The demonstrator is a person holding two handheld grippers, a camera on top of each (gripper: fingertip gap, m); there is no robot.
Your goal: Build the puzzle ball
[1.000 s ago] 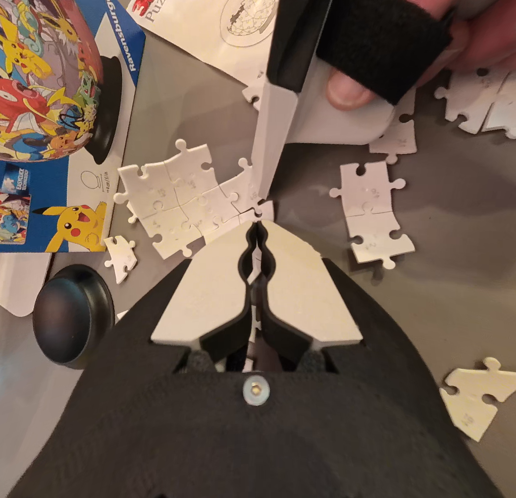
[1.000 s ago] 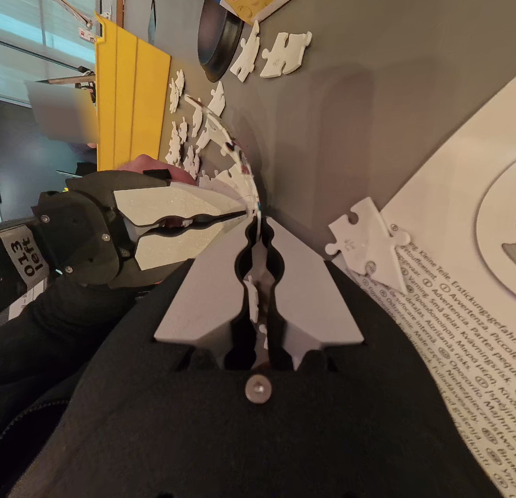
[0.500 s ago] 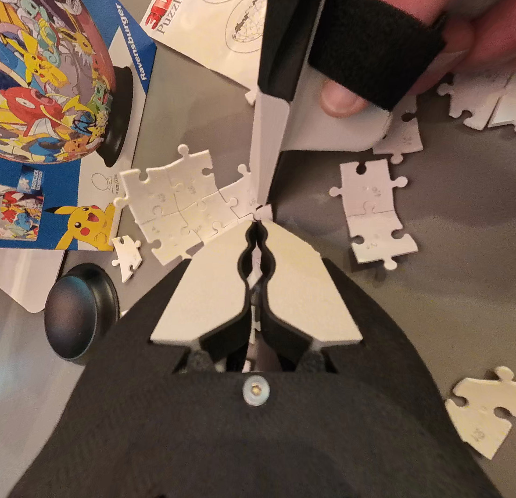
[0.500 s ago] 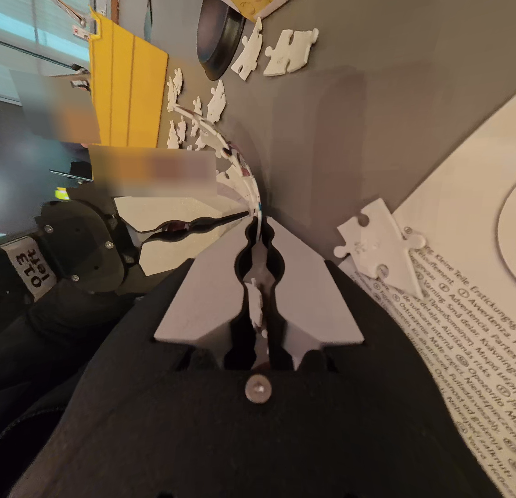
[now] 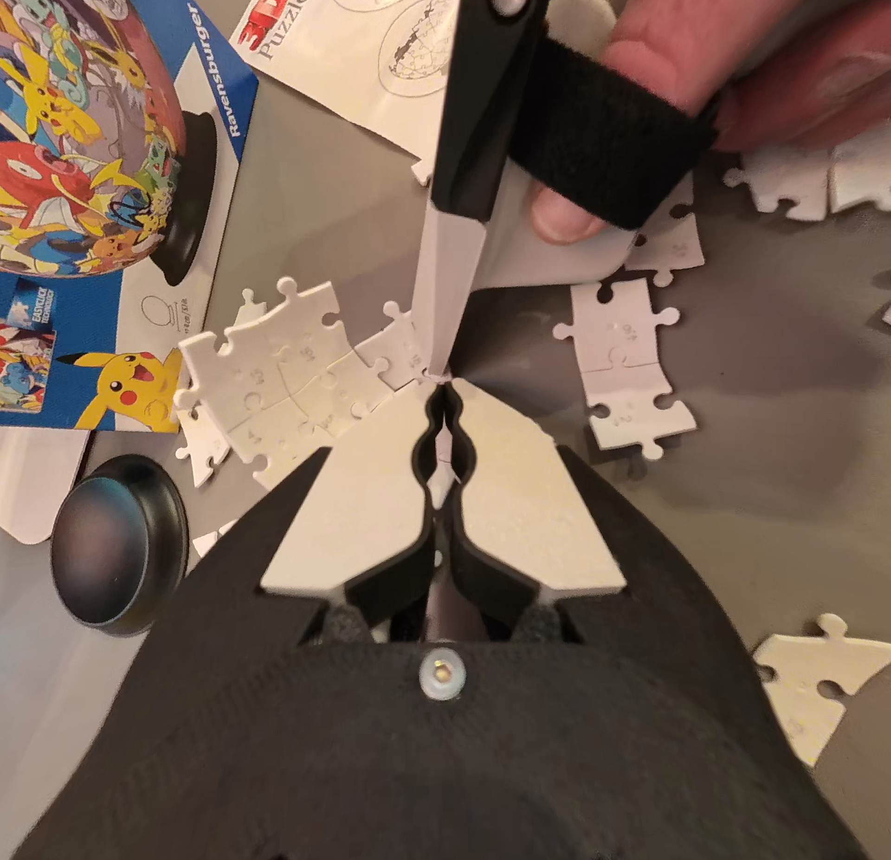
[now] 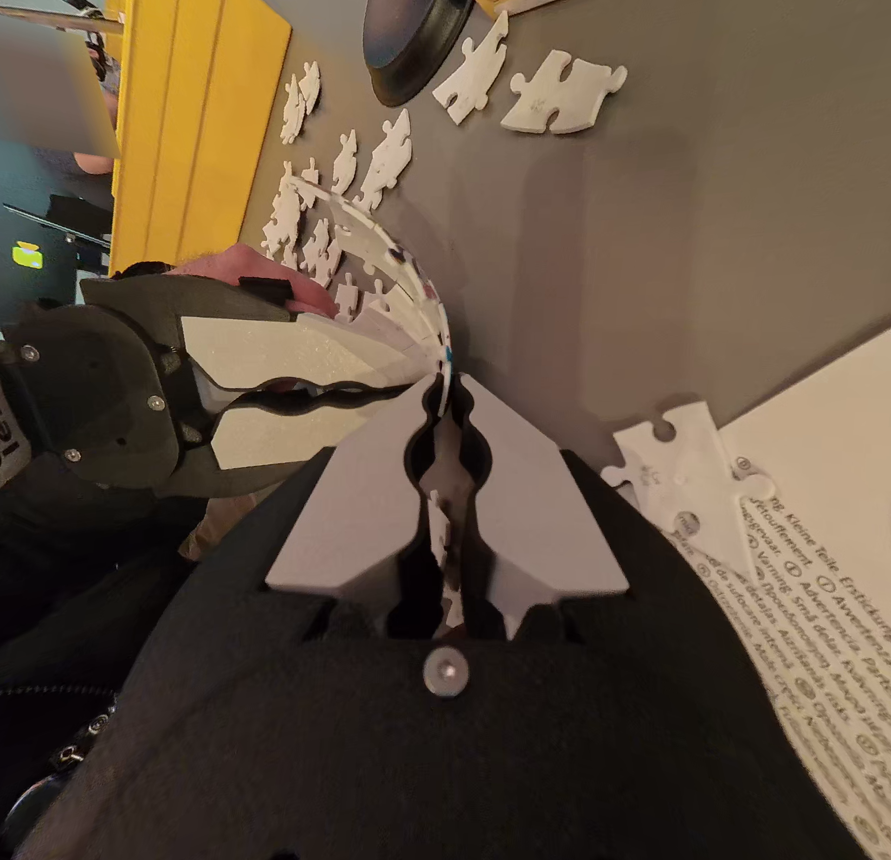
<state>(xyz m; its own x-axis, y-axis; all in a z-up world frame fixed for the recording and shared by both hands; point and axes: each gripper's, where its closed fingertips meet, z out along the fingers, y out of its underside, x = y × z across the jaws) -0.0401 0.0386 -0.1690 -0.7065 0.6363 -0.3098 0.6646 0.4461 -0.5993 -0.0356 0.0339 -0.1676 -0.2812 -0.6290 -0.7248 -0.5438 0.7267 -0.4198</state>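
A curved section of joined white puzzle pieces is held above the grey table. My left gripper is shut on its right edge. My right gripper comes down from the top of the left wrist view, held by a hand, and its tips meet the left gripper's tips at the same edge. In the right wrist view the right gripper is shut on the thin edge of the section, with white piece showing between its fingers. The left gripper reaches in from the left.
The puzzle box, a black round stand and the instruction sheet lie at left and top. A joined pair of pieces and loose pieces lie around. A yellow board edges the table. Both grippers' tips are close together, under 4 cm apart.
The joined section has tilted, its far left edge now lower in the left wrist view. The right gripper has come a little farther in. Both grippers stay shut at the same edge.
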